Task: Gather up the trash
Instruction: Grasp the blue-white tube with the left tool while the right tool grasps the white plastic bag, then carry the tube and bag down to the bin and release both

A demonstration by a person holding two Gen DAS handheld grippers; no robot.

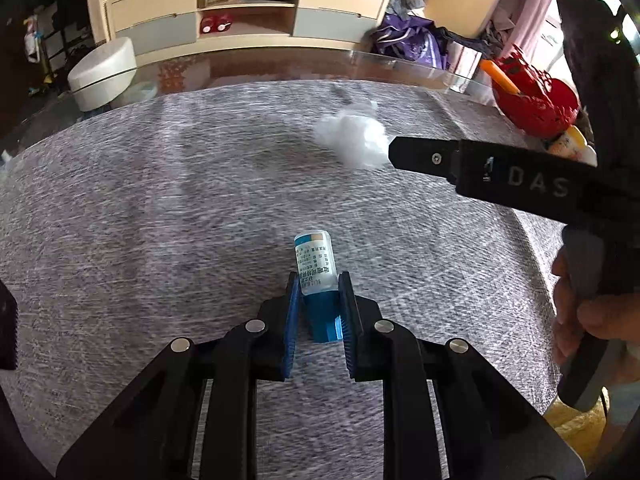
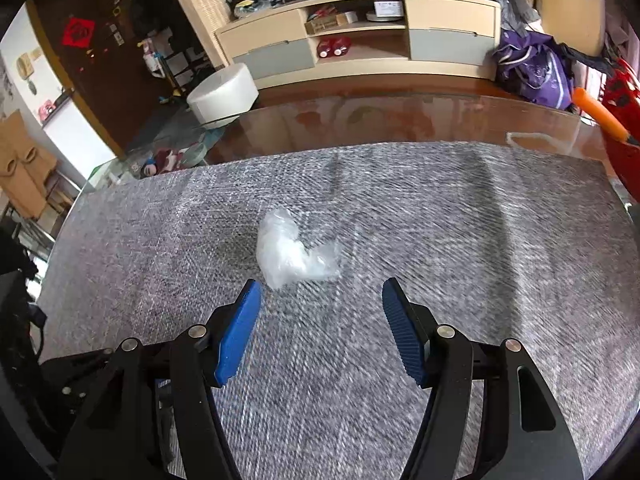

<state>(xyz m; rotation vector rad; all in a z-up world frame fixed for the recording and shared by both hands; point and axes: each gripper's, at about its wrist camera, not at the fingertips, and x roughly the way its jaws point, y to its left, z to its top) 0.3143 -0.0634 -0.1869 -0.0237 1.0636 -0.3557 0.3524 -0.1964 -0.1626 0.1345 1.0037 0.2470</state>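
A small bottle [image 1: 314, 256] with a white printed label and a blue cap lies on the grey cloth [image 1: 160, 220], cap toward me. My left gripper [image 1: 320, 276] is shut on it, both blue pads pressing its sides near the cap. A crumpled piece of clear plastic [image 2: 294, 252] lies farther out on the cloth [image 2: 440, 240]. My right gripper [image 2: 320, 286] is open just short of it, nothing between the pads. In the left wrist view the plastic [image 1: 352, 140] shows white, with one finger [image 1: 420, 156] of the right gripper touching or just beside it.
A red toy with an orange handle [image 1: 532, 100] stands at the table's right edge, also visible as the red toy [image 2: 600, 114]. A person's hand [image 1: 580, 320] holds the right gripper's handle. Beyond the glass table edge [image 2: 400, 116] are a white round stool [image 2: 222, 94] and a low cabinet [image 2: 360, 36].
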